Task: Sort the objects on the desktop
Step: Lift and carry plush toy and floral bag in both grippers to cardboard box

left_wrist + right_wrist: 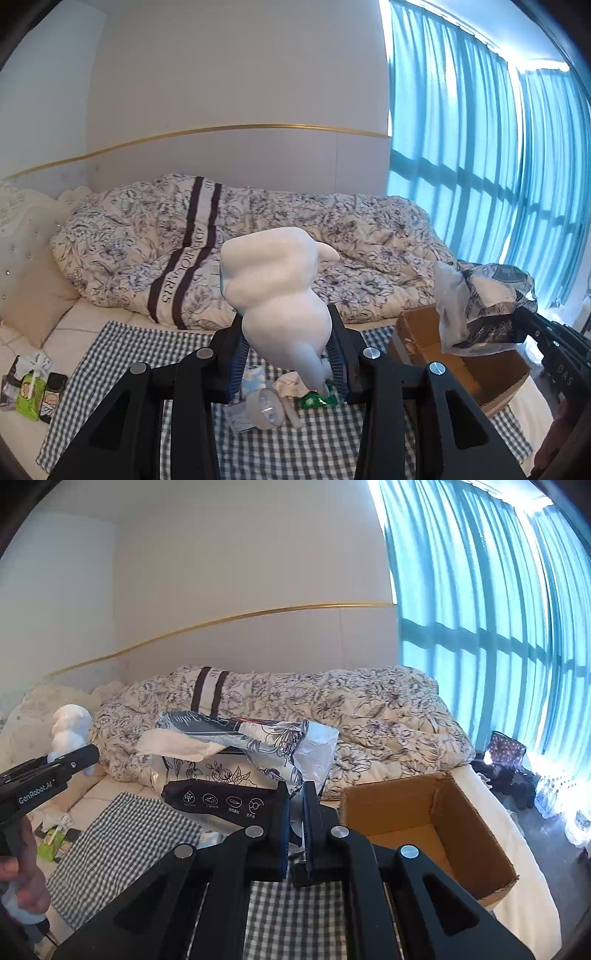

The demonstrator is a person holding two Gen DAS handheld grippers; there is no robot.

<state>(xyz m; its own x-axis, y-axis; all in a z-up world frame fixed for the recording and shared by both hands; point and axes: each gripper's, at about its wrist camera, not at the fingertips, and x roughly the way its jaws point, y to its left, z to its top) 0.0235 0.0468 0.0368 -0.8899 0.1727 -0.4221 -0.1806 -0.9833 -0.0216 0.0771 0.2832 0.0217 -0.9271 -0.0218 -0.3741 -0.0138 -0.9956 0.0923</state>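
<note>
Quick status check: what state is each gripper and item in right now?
Left gripper: shut on the white figurine.
White figurine: held, lifted off the checked cloth.
Right gripper: shut on the tissue pack.
Tissue pack: held up, wrapper torn open, tissue sticking out.
Cardboard box: open, looks empty.

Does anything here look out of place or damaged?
The floral plastic tissue pack clamped in the right tool is crumpled, with a white tissue hanging out. The white plaster figurine in the left tool is tilted, not upright. Nothing looks broken.
</note>
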